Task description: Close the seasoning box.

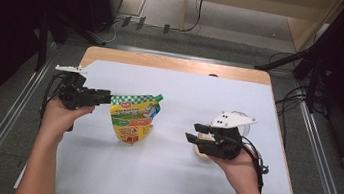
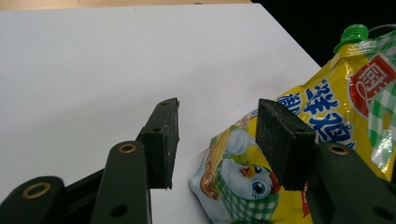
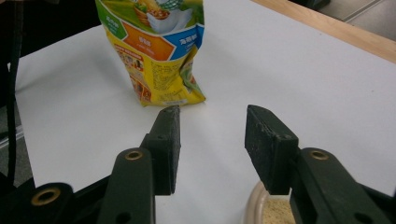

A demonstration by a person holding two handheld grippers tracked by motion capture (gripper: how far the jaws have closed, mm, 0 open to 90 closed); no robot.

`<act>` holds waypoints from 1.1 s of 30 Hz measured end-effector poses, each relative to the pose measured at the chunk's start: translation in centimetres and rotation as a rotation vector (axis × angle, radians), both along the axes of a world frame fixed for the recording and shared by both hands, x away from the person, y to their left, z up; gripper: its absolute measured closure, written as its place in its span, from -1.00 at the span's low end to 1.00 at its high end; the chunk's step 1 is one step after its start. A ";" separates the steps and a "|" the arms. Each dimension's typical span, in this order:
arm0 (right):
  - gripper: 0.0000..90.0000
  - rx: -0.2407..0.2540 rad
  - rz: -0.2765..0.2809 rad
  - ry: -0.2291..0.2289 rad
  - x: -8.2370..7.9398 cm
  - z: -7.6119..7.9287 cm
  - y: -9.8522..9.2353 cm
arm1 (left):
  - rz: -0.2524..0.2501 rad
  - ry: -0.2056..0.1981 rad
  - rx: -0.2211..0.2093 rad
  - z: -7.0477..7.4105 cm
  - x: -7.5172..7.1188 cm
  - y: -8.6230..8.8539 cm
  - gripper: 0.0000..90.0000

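Note:
A yellow spouted pouch (image 1: 134, 120) with a green cap (image 1: 159, 97) stands upright on the white table cover (image 1: 174, 178), left of centre. My left gripper (image 1: 107, 97) is held level just left of the pouch's top corner, pointing at it. In the left gripper view the pouch (image 2: 336, 107) lies behind the right jaw, and the gripper (image 2: 217, 126) is open with its pads off the pouch. My right gripper (image 1: 191, 132) is at the right, open and empty (image 3: 212, 126). It hovers over a small round dish of beige granules (image 3: 268, 212), facing the pouch (image 3: 154, 42).
The table's wooden edge (image 1: 174, 64) runs along the far side. Metal rails (image 1: 318, 161) flank the table on the floor, and cables (image 1: 290, 100) lie at the right. Dark stands and cabinets sit at the back left.

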State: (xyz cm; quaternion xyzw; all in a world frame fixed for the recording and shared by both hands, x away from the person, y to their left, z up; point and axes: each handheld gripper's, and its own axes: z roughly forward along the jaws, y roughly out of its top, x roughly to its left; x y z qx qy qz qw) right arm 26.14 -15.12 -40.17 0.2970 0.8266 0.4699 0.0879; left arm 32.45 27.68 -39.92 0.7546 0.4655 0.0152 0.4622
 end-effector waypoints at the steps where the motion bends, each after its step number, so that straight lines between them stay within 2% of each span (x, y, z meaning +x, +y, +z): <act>1: 0.27 0.000 -0.003 0.000 0.1 0.1 -0.2 | 0.001 0.002 0.002 0.0 0.0 -0.1 0.12; 8: 0.29 -0.006 -0.029 -0.017 0.4 1.2 -1.8 | -0.006 0.003 0.013 -0.2 0.1 -0.3 0.12; 15: 0.36 -0.004 -0.061 -0.014 0.7 1.9 -3.7 | -0.010 0.003 0.016 -0.2 0.1 -0.4 0.12; 20: 0.48 0.003 -0.077 -0.015 0.7 2.4 -4.7 | -0.015 0.006 0.008 -0.2 0.1 -0.4 0.13; 26: 0.71 0.003 -0.103 -0.020 0.8 2.9 -5.9 | -0.013 0.005 0.009 -0.1 0.0 -0.3 0.13; 30: 0.94 0.013 -0.132 0.009 1.0 3.3 -7.0 | -0.011 0.002 0.005 0.0 0.0 -0.3 0.14; 33: 1.00 0.022 -0.144 0.018 1.1 3.5 -7.9 | -0.009 0.002 0.006 0.0 0.0 -0.2 0.14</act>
